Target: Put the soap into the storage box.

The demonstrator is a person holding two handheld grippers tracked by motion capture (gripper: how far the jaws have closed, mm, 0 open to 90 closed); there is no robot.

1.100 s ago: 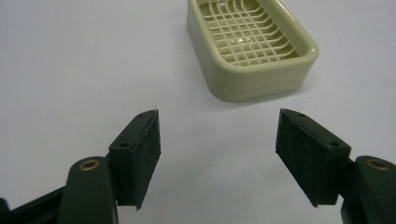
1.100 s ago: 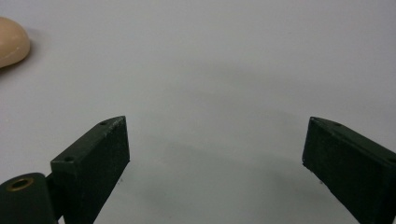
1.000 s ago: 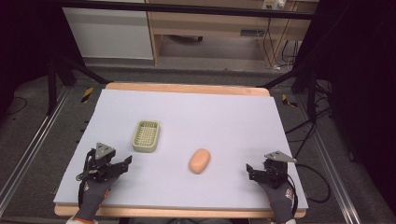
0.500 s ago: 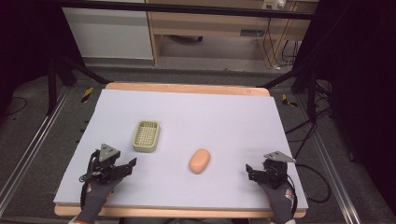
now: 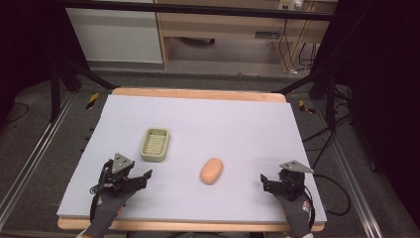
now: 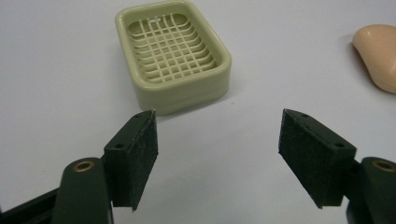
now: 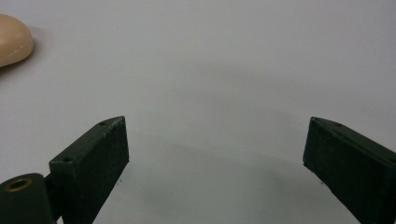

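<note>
At the near left the left gripper (image 5: 141, 177) has crept forward and a little right over the last second, jaws spread wide and empty, so it now sits just short of the pale green soap dish (image 5: 155, 144), which looks like the start of a reach. The peach soap bar (image 5: 212, 171) lies untouched at the middle of the lavender mat (image 5: 237, 124), apart from the dish. At the near right the right gripper (image 5: 265, 183) has stayed put, jaws apart and empty; its own view cuts the soap off at the left edge.

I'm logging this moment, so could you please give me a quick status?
Left tool open, empty, facing pale green slotted soap dish. Right tool open, empty. Peach oval soap bar lies between them; nothing blocking.
</note>
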